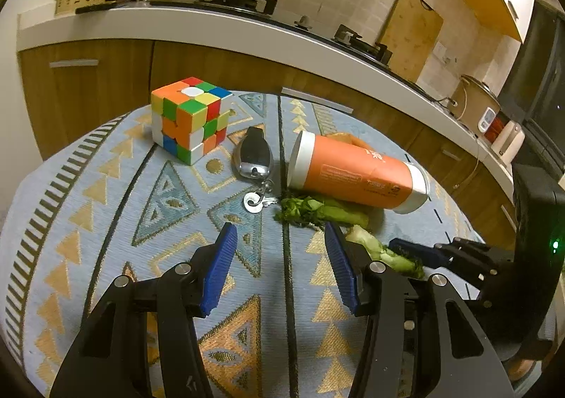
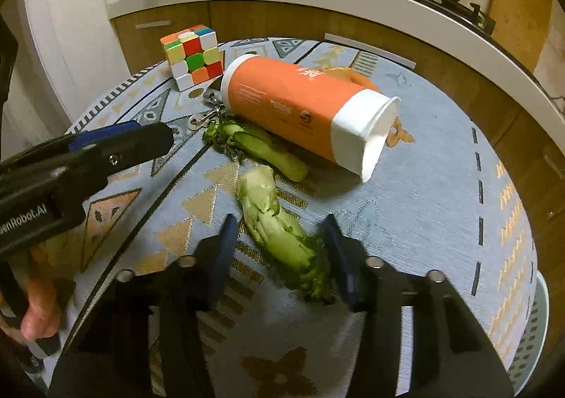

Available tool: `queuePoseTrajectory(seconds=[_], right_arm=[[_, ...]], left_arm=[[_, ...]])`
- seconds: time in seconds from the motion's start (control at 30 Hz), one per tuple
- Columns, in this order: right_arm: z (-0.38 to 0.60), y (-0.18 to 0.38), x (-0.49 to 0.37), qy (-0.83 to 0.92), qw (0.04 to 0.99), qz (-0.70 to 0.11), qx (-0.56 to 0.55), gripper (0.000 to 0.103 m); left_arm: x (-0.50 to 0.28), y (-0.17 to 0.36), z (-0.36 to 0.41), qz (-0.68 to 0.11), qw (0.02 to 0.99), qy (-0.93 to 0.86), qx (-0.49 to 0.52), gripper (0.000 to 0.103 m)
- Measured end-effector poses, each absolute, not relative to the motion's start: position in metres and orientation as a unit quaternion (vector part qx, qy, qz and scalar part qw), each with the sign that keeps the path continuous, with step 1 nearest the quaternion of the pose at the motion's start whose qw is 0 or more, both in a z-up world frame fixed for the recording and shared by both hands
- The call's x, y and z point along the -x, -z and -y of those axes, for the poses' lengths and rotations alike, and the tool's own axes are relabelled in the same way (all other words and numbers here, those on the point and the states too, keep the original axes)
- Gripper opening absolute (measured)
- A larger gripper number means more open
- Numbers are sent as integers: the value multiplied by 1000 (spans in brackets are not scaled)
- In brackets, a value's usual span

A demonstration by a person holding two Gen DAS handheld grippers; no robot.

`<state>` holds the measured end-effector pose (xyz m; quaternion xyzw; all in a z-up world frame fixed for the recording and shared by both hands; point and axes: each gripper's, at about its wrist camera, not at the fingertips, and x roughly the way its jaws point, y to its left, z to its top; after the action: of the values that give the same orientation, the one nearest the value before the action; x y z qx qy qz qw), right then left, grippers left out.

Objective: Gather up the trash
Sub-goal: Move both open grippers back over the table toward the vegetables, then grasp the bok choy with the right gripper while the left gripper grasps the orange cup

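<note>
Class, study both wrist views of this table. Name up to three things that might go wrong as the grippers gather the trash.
1. The right gripper straddles a limp vegetable scrap; its leafy end lies at one finger, so it may slip out.
2. The orange cup lies on its side against the second vegetable scrap; pulling that could roll it.
3. The key fob and keys lie close by and might be grabbed as trash.

Bare cloth left of the keys; orange cup and cube crowding the far side.
</note>
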<state>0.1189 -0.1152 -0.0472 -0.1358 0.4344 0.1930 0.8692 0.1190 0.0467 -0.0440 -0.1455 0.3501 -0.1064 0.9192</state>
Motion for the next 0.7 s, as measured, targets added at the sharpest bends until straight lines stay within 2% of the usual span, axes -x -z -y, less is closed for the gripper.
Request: queuePoseTrajectory(seconds=[0.13, 0.37, 0.43, 0.5, 0.6, 0.7], right_arm=[[118, 45, -116, -206, 869, -432, 125, 20], [139, 36, -108, -194, 880, -423, 93, 20], [154, 29, -101, -185, 887, -416, 81, 20], [168, 25, -94, -173, 892, -411, 72, 20], [198, 20, -87, -135, 906, -397, 59, 20], [225, 25, -93, -122, 906, -405, 10, 20]], left_arm=[[-119, 45, -51, -351, 917, 106, 156, 49], [-120, 38, -36, -356, 918, 109, 133, 54], [-120, 34, -30, -358, 914, 123, 145, 59], [-122, 26, -19, -355, 915, 129, 143, 72], [-127, 15, 3, -345, 922, 116, 130, 86], [-142, 12, 33, -355, 924, 95, 102, 88]])
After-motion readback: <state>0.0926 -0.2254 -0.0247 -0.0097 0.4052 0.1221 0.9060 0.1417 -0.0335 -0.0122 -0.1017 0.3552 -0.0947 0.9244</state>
